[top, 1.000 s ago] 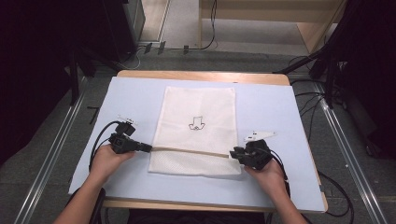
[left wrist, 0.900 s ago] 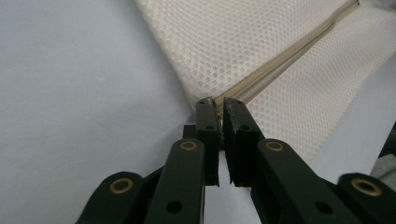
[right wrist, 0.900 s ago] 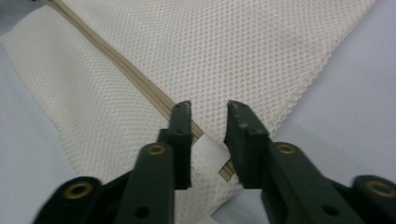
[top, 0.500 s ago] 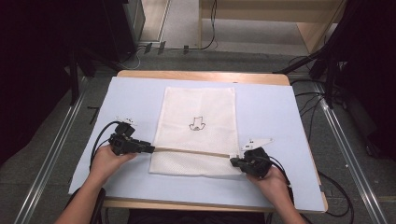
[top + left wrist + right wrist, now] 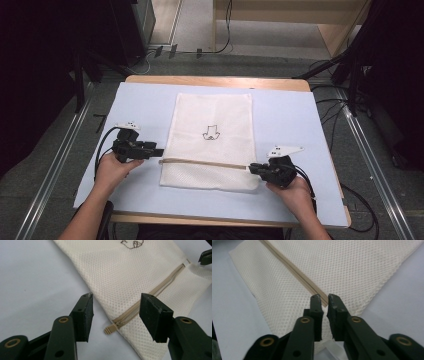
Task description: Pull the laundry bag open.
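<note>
Lying flat on the pale blue mat that covers the table, the white mesh bag sits in the middle, its tan zipper running across near the edge closest to the person. A small dark drawing marks the centre of the bag. The left gripper rests at the bag's left edge; its jaws have just been opening and now stand wide apart, with the zipper pull lying free on the mat between them and no pad touching it. The right gripper is at the zipper's other end, by the bag's right edge. In the right gripper view its jaws stand narrow, a thin gap between the pads, having just parted a little; the zipper's end lies just beyond their tips, and whether they pinch any mesh cannot be told
</note>
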### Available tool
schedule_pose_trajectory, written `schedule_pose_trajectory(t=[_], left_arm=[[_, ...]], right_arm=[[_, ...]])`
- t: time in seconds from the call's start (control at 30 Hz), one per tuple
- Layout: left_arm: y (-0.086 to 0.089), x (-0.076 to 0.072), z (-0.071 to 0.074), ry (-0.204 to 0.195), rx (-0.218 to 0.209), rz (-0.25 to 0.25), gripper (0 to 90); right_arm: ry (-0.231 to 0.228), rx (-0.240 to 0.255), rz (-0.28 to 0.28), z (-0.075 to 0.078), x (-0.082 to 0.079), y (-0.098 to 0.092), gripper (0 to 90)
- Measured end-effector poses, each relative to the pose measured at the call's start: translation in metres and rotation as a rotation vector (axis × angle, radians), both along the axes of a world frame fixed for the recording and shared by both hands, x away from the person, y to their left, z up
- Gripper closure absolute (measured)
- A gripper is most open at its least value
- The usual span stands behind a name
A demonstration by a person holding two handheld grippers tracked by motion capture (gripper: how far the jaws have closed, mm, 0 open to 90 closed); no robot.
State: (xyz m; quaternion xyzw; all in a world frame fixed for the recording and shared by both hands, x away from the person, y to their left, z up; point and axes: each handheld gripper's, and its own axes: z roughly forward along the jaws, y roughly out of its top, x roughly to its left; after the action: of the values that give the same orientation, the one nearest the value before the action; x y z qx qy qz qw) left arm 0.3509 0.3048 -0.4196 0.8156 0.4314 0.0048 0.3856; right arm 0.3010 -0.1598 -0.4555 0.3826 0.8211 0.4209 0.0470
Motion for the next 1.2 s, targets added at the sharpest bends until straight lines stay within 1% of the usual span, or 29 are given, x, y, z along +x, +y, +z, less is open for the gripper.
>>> schedule_pose_trajectory(t=[0.07,0.1,0.17,0.23,0.3,0.33,0.43,0.57,0.6,0.73,0.8,0.93,0.97,1.0,1.2], left_arm=[[0.001,0.0,0.001,-0.012,0.002,0.003,44.8],[0.001,-0.001,0.001,-0.015,0.002,0.006,44.6],[0.002,-0.001,0.002,-0.019,0.001,0.007,44.8],[0.004,0.0,0.002,-0.026,0.002,0.011,44.6],[0.005,0.0,0.003,-0.033,0.008,0.016,43.6],[0.005,0.0,0.003,-0.037,0.008,0.02,43.4],[0.008,0.0,0.003,-0.048,0.012,0.029,41.7],[0.013,0.001,0.004,-0.055,0.015,0.045,40.4],[0.015,0.001,0.004,-0.06,0.014,0.053,40.2],[0.019,0.001,0.005,-0.073,0.019,0.065,40.0],[0.022,0.001,0.005,-0.08,0.025,0.073,40.0],[0.026,0.002,0.005,-0.092,0.049,0.091,38.6],[0.027,0.003,0.005,-0.09,0.05,0.096,37.8],[0.028,0.003,0.004,-0.092,0.051,0.101,37.4],[0.037,0.005,0.004,-0.101,0.05,0.129,36.0]], right_arm=[[0.0,0.018,-0.02,0.001,0.002,-0.003,72.4],[0.0,0.024,-0.027,0.002,0.003,-0.005,65.3],[0.005,0.034,-0.047,0.003,0.006,-0.007,62.3],[0.004,0.035,-0.056,0.004,0.007,-0.008,56.0],[0.002,0.043,-0.067,0.004,0.009,-0.01,54.4],[-0.003,0.038,-0.073,0.005,0.009,-0.011,52.4],[-0.022,0.048,-0.085,0.006,0.01,-0.015,49.6],[-0.043,0.048,-0.105,0.006,0.011,-0.021,44.8],[-0.038,0.048,-0.11,0.006,0.011,-0.022,44.2],[-0.044,0.044,-0.127,0.005,0.013,-0.028,41.0],[-0.047,0.041,-0.136,0.005,0.014,-0.03,40.3],[-0.072,0.022,-0.162,0.004,0.017,-0.035,38.8],[-0.067,0.02,-0.17,0.003,0.017,-0.037,38.3],[-0.071,0.015,-0.176,0.003,0.019,-0.039,37.5],[-0.08,0.021,-0.227,0.002,0.022,-0.052,34.4]])
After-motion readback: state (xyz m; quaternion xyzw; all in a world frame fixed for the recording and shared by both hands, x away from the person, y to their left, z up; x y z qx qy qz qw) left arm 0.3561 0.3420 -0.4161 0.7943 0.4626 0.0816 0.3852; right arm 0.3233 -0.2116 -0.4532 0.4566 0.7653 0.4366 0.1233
